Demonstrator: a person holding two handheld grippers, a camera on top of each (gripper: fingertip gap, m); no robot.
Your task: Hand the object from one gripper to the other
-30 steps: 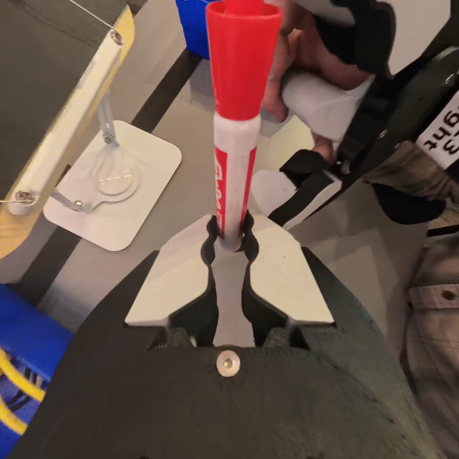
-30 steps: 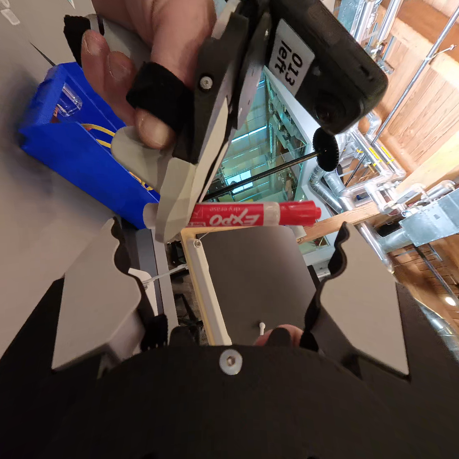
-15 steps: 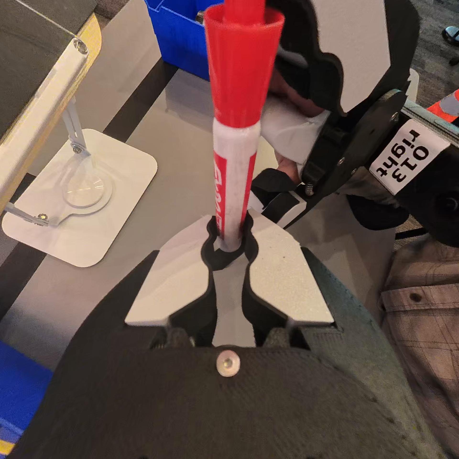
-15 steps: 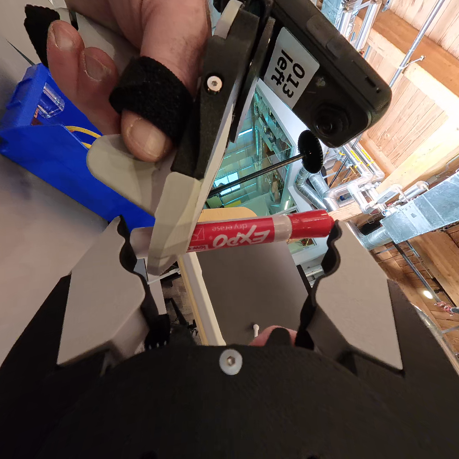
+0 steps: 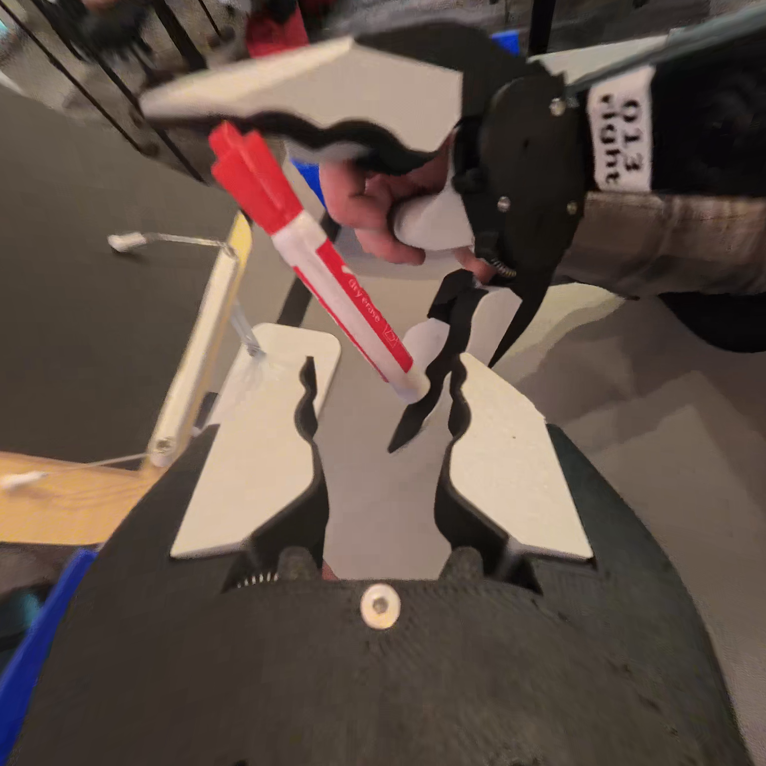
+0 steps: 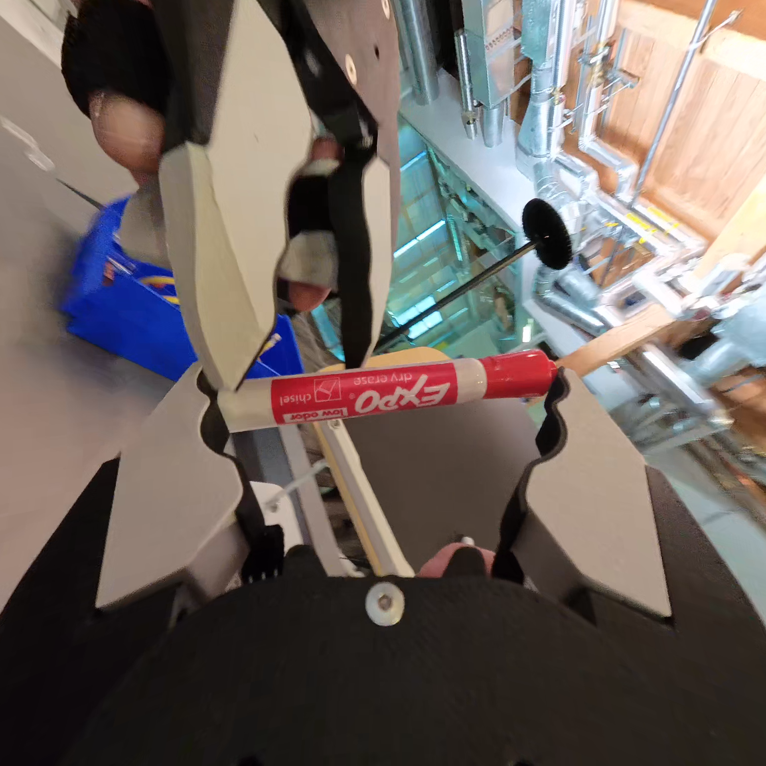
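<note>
While your right tool [image 6: 381,398] spans the marker [image 6: 373,396] end to end, its two fingers press on the white butt at one side and the red cap at the other, so the marker lies crosswise between the tips, clamped lengthwise. Your left tool [image 5: 383,373] stands with its fingers apart; in its own view the marker's butt sits just beside the right finger's tip, and from the blurred frame you cannot be sure whether it touches. In the right wrist view that left tool [image 6: 294,364] points down at the marker's white end, one tip at the butt and the other at the barrel's upper edge.

Behind it a blue bin [image 6: 136,327] rests on the grey surface [image 6: 49,373] (yellow strands show inside, though motion blur hides what they are). In the left wrist view a white flat stand base [image 5: 290,364] lies on the surface beyond the fingers.
</note>
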